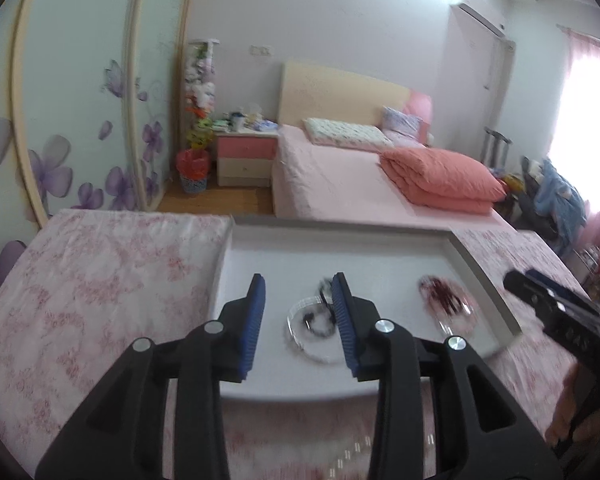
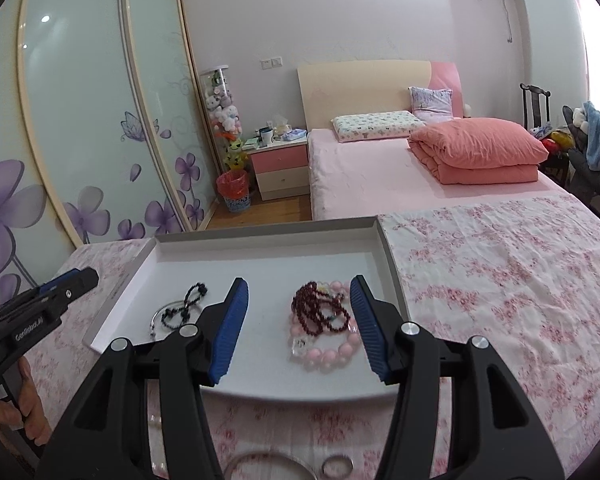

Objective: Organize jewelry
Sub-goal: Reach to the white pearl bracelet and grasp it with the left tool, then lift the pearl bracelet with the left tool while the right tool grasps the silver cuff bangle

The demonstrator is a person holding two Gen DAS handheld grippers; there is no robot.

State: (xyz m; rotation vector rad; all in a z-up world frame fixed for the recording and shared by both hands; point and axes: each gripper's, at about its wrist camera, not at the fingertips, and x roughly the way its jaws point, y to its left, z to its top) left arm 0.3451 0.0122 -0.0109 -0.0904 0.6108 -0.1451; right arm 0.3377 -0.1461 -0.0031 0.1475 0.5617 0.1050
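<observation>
In the white tray [image 2: 260,240] on the floral-clothed table [image 2: 500,264], the pink bead bracelet [image 2: 332,354] and dark red beads [image 2: 320,308] lay between the right gripper's [image 2: 298,330] spread fingers, untouched. The left gripper's [image 1: 300,326] fingers stood apart above a black bead string [image 1: 320,322] and clear bangle [image 1: 300,332].

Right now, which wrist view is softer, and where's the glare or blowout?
Left wrist view: motion-smeared, so the dark red beads and the tray rim blur; window at right blown out. Right wrist view: sharp, with the pink bead bracelet and black bead string crisp; glare at the right edge, a light spot on the wardrobe door. Both bend straight lines.
</observation>
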